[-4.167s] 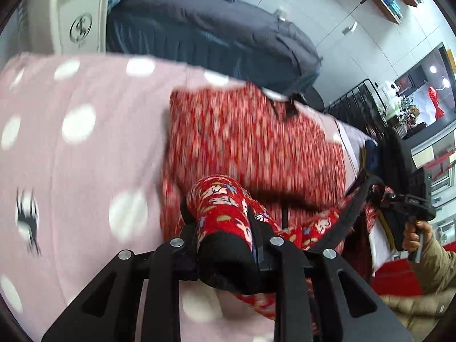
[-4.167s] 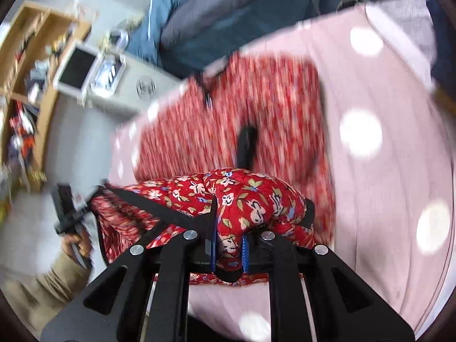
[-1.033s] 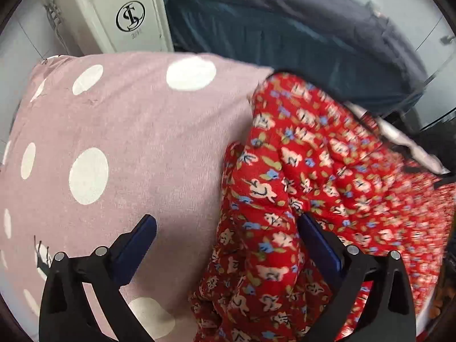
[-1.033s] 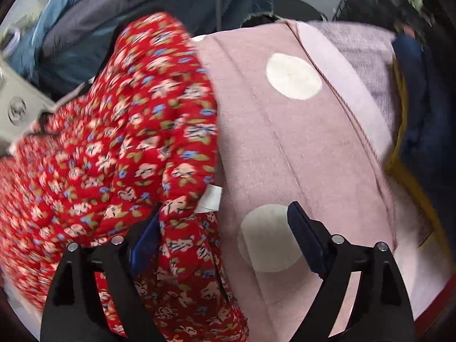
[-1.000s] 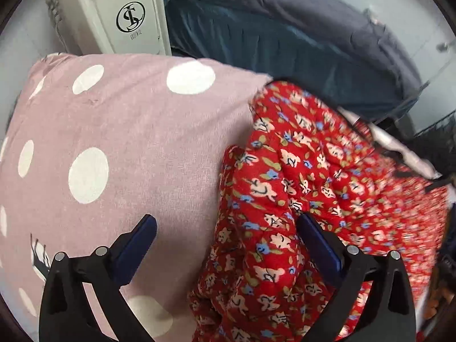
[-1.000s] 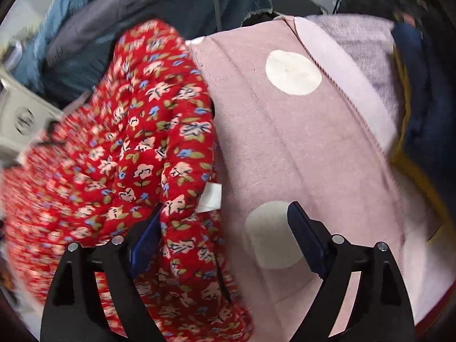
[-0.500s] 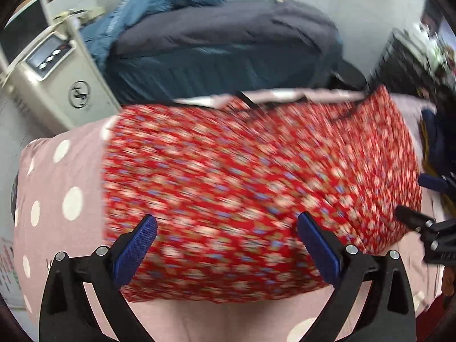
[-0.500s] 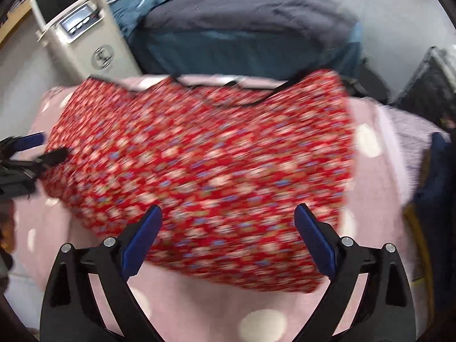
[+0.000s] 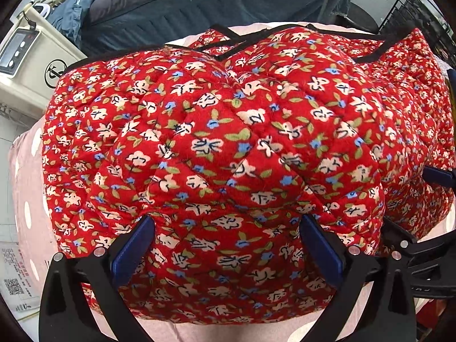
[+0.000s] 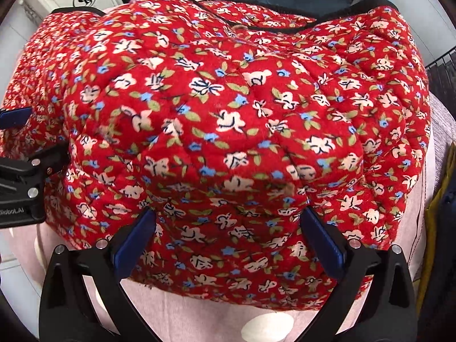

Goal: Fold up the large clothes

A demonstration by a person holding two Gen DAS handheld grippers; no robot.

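The red floral quilted garment [image 9: 228, 148] lies folded on the pink polka-dot blanket [image 10: 199, 313], with left hand-held gripper [image 9: 225, 245] and right hand-held gripper [image 10: 228, 242] both spread wide against its near edge.

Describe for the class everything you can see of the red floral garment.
The red floral garment looks quilted and padded, printed with small white flowers, blue buds and green leaves, and edged in black trim. It lies folded in a puffy bundle on the pink polka-dot cover. The open left gripper and right gripper straddle its near edge.
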